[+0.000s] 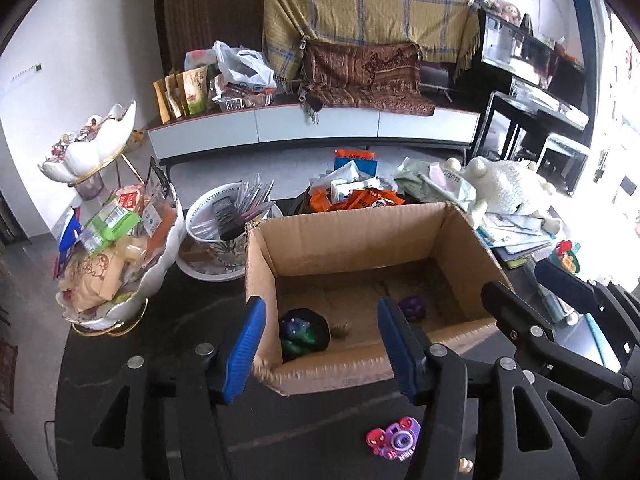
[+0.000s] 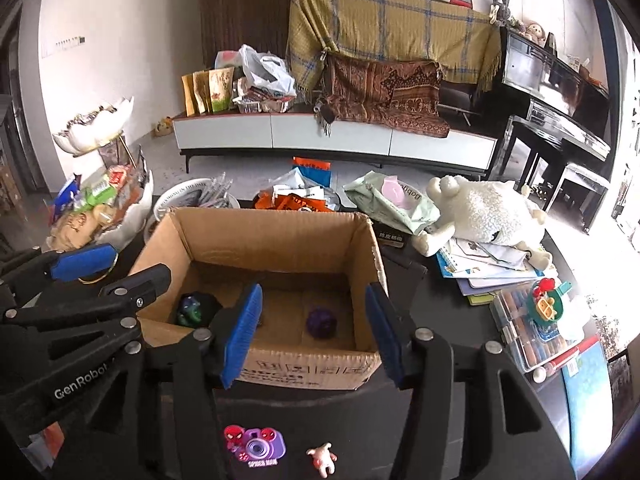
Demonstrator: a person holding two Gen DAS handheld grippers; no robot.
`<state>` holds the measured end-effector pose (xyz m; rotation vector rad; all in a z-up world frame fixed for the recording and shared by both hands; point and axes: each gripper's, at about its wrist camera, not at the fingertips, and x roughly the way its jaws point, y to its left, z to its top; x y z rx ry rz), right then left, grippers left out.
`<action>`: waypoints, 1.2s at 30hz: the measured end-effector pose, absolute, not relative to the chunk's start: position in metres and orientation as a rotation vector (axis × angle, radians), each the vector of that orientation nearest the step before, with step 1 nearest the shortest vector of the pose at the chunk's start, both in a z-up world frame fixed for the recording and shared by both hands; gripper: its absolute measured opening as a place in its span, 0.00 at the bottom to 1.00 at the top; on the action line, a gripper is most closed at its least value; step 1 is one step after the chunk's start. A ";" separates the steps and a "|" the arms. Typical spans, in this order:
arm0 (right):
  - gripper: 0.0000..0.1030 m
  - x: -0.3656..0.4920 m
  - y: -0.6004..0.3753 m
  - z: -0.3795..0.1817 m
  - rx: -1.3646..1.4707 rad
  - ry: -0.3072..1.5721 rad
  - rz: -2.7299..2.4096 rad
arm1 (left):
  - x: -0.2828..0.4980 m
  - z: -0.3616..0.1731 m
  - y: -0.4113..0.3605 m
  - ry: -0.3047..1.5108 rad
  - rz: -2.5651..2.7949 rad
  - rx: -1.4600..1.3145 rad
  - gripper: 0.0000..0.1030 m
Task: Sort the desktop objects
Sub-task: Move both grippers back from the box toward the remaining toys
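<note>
Both the left hand-held gripper [image 1: 320, 344] and the right hand-held gripper [image 2: 314, 334] stand apart, holding nothing, before the open brown cardboard box [image 2: 280, 236]. On the near desk [image 2: 360, 420] lies a purple plastic toy camera [image 2: 256, 446]: probably light, rigid and slick, best pinched across its flat sides.

On my feeds the cardboard box [image 2: 280, 364] is plain brown, with dark printing on its near face. Inside I see a dark blue-and-green toy [image 1: 304, 334] and a purple ball [image 2: 321, 322]. The desk [image 1: 160, 344] is black with faint pale veins. On it lies a purple toy camera [image 2: 256, 446] with red spider-mask faces, and beside it a small pink-and-cream figure [image 2: 323, 458]. My left tool [image 1: 322, 350] and right tool [image 2: 310, 332] are black with blue finger pads. The plush lamb [image 2: 488, 212] is cream white. Behind, a blanket [image 2: 392, 28] is olive-yellow with blue plaid lines, above a brown patterned cloth [image 2: 384, 92].
</note>
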<state>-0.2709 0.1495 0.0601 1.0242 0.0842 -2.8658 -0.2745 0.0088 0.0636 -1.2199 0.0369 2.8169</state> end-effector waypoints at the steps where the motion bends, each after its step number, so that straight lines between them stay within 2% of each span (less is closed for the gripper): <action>1: 0.49 -0.267 0.150 0.063 1.016 0.078 -2.871 | -0.270 0.066 0.007 0.025 2.825 -1.219 0.60; 3: 0.49 -0.257 0.151 0.069 0.995 0.062 -2.877 | -0.262 0.070 0.006 0.017 2.845 -1.206 0.64; 20: 0.49 -0.178 0.149 0.090 0.903 0.052 -2.901 | -0.178 0.088 0.005 0.024 2.937 -1.102 0.65; 24: 0.50 -0.161 0.153 0.088 0.909 0.031 -2.892 | -0.162 0.085 0.007 0.041 2.944 -1.092 0.68; 27: 0.55 -0.151 0.156 0.085 0.919 0.023 -2.896 | -0.151 0.083 0.007 0.068 2.970 -1.065 0.71; 33: 0.75 -0.135 0.162 0.084 0.918 0.019 -2.931 | -0.130 0.084 0.004 0.064 3.023 -0.999 0.81; 36: 0.77 -0.127 0.164 0.083 0.919 0.016 -2.946 | -0.123 0.083 0.003 0.072 3.027 -0.989 0.81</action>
